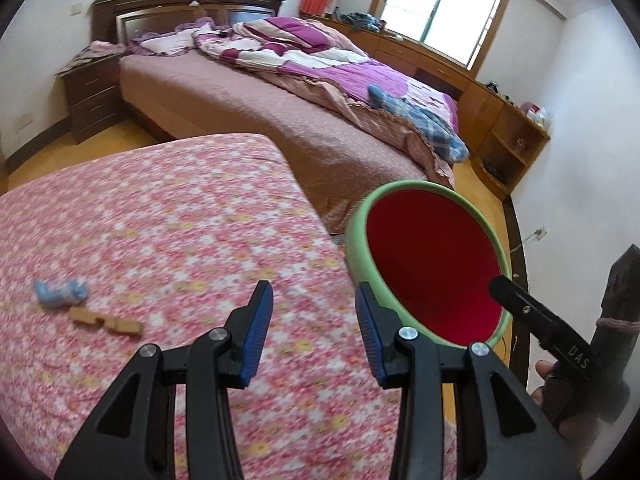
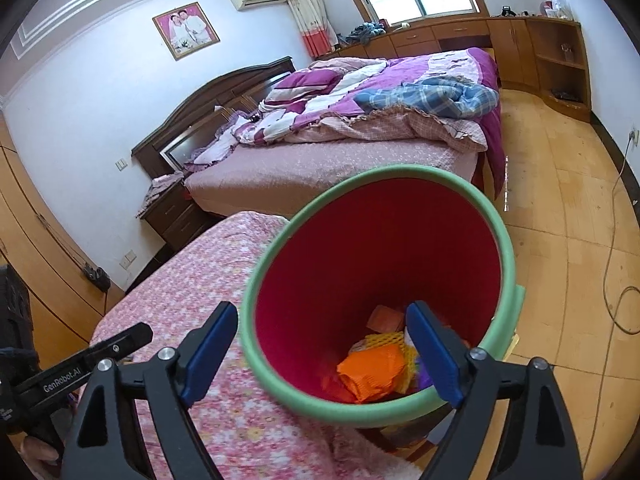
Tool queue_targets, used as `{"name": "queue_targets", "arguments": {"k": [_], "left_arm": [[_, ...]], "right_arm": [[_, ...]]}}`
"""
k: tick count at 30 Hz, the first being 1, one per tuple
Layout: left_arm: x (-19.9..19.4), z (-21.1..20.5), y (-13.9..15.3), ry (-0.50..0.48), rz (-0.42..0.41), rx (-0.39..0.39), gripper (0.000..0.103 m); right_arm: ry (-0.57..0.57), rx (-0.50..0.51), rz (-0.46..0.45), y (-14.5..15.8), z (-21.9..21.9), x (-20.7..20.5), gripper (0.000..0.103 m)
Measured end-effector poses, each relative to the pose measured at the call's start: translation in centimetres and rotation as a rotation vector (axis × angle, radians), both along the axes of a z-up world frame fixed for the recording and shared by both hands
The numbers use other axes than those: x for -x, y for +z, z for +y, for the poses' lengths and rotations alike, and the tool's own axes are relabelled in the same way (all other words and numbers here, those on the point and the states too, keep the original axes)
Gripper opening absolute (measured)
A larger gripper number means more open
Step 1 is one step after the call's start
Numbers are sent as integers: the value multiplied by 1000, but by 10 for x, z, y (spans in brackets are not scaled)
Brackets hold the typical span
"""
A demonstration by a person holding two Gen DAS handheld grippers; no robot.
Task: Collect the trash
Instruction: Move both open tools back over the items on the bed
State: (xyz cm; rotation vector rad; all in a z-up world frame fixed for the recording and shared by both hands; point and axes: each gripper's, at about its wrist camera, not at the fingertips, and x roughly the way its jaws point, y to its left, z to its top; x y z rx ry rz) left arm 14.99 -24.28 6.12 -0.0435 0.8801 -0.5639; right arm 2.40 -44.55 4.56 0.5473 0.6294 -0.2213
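A bin with a green rim (image 1: 354, 236) and red inside (image 1: 432, 268) stands off the right edge of a table under a pink floral cloth (image 1: 160, 220). In the right wrist view the bin (image 2: 502, 240) holds orange paper (image 2: 372, 372), yellow foam netting and other scraps. On the cloth at the left lie a crumpled blue scrap (image 1: 60, 293) and a brown cardboard piece (image 1: 106, 321). My left gripper (image 1: 316, 332) is open and empty above the cloth, right of those scraps. My right gripper (image 2: 320, 354) is open and empty over the bin's mouth.
A large bed (image 1: 280, 120) with purple quilts and a blue plaid garment (image 1: 420, 120) stands beyond the table. A dark nightstand (image 1: 92, 96) is by the headboard. Wooden cabinets (image 2: 552, 52) line the window wall. A cable (image 2: 612, 264) trails on the wooden floor.
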Motion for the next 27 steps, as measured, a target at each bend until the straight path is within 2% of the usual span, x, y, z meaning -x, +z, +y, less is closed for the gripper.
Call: {"name": "queue_targets", "arguments": {"k": [13,27], "left_arm": [[9,75,8,148,3,2,43],[19,172,17,317,-22,-9,43]], "right_arm": [[40,-59,-59,18,54,9,88],[189,-15,-29,30,142,-10,88]]}}
